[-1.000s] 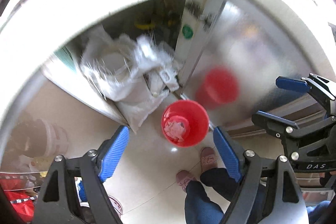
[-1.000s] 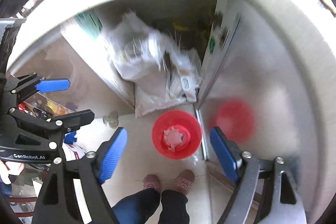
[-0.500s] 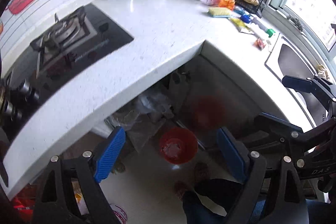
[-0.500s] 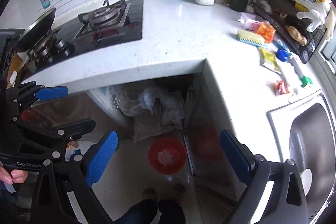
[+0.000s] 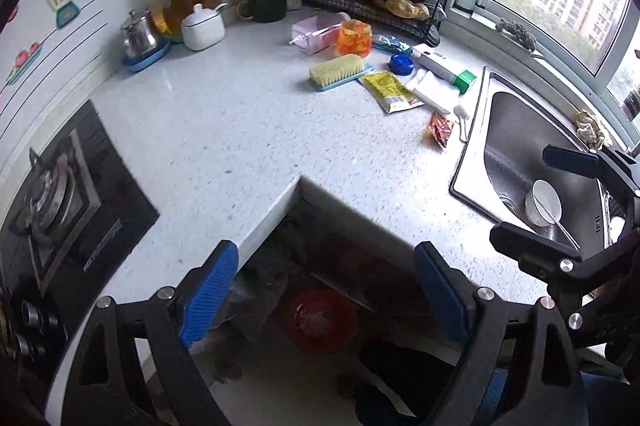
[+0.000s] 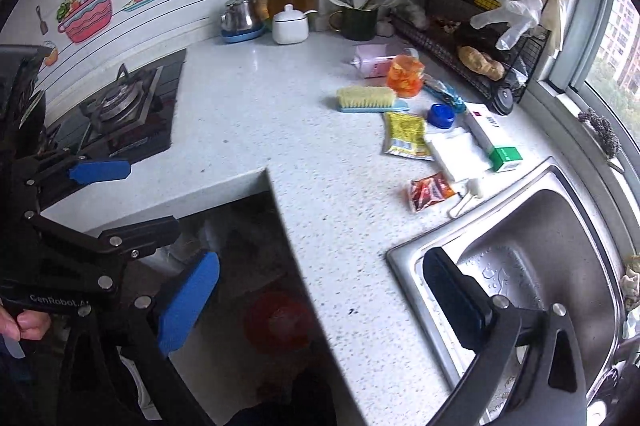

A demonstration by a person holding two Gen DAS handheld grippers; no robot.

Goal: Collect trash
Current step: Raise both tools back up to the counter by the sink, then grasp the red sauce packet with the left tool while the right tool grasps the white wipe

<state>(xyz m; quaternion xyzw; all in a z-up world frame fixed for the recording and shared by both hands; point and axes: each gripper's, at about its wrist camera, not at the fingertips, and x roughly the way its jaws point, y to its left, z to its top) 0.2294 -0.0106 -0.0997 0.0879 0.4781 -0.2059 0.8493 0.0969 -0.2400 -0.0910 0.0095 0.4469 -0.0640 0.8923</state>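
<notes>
Trash lies on the white counter by the sink: a yellow packet [image 5: 390,91] [image 6: 404,135], a red sachet [image 5: 440,128] [image 6: 430,190], a white wrapper [image 5: 434,90] [image 6: 456,152] and a blue cap [image 5: 402,64] [image 6: 440,115]. A red bin [image 5: 320,322] [image 6: 280,318] with some trash inside stands on the floor below the counter's inner corner. My left gripper [image 5: 324,290] [image 6: 152,198] hovers open and empty over that corner. My right gripper [image 6: 320,300] [image 5: 524,192] hangs near the sink's edge, its jaws opening with nothing between them.
A steel sink [image 6: 520,226] with a white bowl [image 5: 543,202] is at the right. A scrub brush [image 5: 340,72], orange bag [image 5: 354,36], pink carton [image 5: 314,34] and a long box [image 6: 492,136] sit farther back. The gas hob [image 6: 120,106] is on the left, a wire rack [image 6: 472,66] at the back.
Both grippers have risen from floor level by the red bin and open cupboard to above the counter. The bin now looks small and dim below. The right jaws have spread wider.
</notes>
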